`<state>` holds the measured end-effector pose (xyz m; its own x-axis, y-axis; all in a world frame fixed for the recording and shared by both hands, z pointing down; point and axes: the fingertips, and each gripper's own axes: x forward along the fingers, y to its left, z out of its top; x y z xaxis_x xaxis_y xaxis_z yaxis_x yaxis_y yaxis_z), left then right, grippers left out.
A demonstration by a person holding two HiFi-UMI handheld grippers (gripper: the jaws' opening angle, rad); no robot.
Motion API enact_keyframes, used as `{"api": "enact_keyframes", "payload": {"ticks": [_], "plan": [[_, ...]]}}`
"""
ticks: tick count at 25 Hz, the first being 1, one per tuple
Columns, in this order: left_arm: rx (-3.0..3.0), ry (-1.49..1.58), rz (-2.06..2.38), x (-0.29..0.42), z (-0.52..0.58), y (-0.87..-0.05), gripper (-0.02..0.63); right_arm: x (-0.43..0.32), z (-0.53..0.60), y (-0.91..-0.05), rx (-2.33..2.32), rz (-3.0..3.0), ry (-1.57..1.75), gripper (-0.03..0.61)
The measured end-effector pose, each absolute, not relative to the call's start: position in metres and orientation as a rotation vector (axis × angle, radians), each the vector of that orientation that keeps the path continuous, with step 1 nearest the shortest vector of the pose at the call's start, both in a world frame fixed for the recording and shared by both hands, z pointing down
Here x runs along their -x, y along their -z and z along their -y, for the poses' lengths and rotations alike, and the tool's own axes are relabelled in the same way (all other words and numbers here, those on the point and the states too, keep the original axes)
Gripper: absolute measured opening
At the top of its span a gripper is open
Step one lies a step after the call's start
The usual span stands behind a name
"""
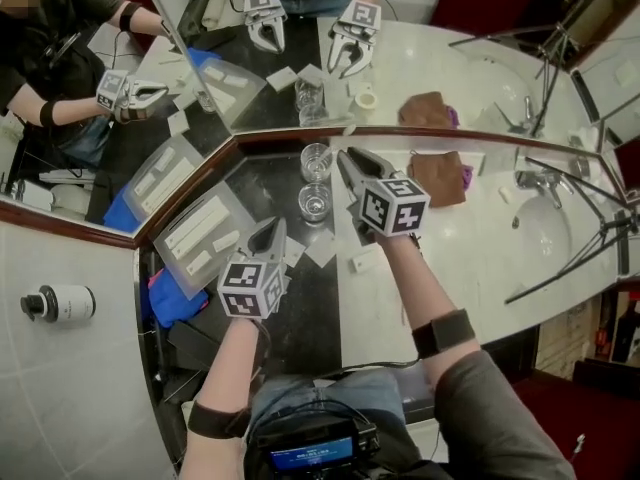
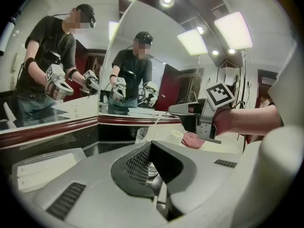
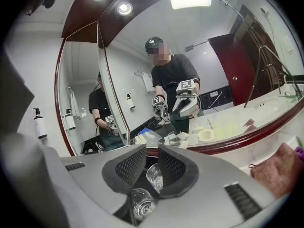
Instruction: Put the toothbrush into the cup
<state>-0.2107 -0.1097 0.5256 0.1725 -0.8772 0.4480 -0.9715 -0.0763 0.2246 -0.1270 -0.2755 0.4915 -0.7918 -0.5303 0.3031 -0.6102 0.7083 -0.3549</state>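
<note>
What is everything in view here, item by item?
near glass: one, clear, dark counter strip
far glass: one, clear, against the mirror
toothbrush: one, pale, seemingly standing in the far glass
cloth: one, brown, pale counter right of the glasses
tray: one, clear, holding white packets, left of the glasses
bottle: one, white with black cap, left tiled wall
faucet: one, chrome, over the sink, far right
left tongs: one, grey, shut, empty, beside the tray
right tongs: one, grey, open, empty, tips beside the far glass
</note>
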Motion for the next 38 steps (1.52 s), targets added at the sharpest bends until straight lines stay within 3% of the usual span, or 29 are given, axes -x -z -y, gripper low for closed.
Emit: {"api": "enact_keyframes", "payload": {"ticks": [4,25,38], "plan": [[-1.992,-0.285,1.74,0.219,0.091,-0.506,0.0,0.096,0.248,-0.47,-0.938,2.718,-0.666,0.009],[-2.065,-0.308,1.697,0.2,0.034,-0.468,0.0,-0.059,0.134,-0.464,-1.101,2.536,-0.717,0.009],[-2.111,-0.371,1.669,0.183,0.015,-0.472,0.0,-0.094,0.103,-0.5,-1.142,2.451,-0.8,0.009]]}}
